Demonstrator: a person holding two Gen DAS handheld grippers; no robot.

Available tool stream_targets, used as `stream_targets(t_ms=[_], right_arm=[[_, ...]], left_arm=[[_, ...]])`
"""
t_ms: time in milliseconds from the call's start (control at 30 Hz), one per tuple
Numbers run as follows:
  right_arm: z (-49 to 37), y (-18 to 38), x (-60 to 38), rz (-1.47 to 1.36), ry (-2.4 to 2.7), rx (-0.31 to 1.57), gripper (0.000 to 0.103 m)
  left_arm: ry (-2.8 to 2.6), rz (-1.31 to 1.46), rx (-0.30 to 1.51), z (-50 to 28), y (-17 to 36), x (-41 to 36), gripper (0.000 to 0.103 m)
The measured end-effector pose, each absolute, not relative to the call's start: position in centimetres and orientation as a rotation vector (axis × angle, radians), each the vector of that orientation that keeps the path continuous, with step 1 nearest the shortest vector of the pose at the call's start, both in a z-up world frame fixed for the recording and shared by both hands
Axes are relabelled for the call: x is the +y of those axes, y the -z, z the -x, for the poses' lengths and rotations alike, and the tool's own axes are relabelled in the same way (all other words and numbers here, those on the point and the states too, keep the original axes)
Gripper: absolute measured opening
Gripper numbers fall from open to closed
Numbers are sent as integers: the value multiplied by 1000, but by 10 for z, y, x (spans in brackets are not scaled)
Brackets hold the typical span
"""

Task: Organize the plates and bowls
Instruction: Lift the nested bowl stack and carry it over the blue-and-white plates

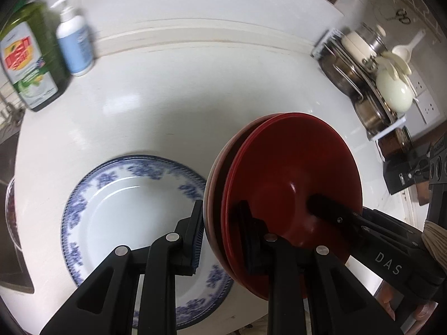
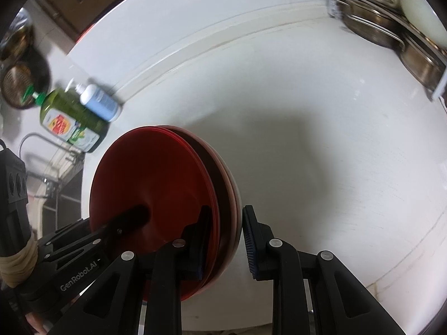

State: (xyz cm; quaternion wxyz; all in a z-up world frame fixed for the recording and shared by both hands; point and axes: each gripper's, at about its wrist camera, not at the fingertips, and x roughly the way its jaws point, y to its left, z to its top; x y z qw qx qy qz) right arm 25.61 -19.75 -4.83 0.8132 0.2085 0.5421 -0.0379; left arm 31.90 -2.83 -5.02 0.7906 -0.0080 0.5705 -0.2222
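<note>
Carrying: we pinch the red plate stack (image 1: 293, 184) at opposite rims, left gripper (image 1: 223, 231) and right gripper (image 2: 226, 240) sharing its weight.
Below left gripper: blue-patterned plate (image 1: 117, 212), likely destination.

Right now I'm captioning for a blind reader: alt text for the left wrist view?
Both grippers, left and right, clamp a tilted stack of red plates above a white counter, beside a blue-patterned plate.

Bare white counter (image 2: 321, 145) open mid and right. Blocked left-rear by green bottle (image 1: 29, 55) and pump bottle (image 1: 75, 42), right-rear by dish rack (image 1: 371, 83) of pots. Blue-patterned plate (image 1: 134, 212) fills near-left; red plate stack (image 1: 290, 195) between both grippers.
</note>
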Motion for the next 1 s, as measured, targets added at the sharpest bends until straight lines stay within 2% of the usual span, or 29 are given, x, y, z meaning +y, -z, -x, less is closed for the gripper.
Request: stream_targets(t_ms=[600,1000], right_arm=[[-276,47,-116,-363,-93,1205,25],[-286,74,-80,-355,-149,1289,25]], left_arm=[[322,111,1243,-310,53,62,24],[259,141,1294,-308,76,95,24]])
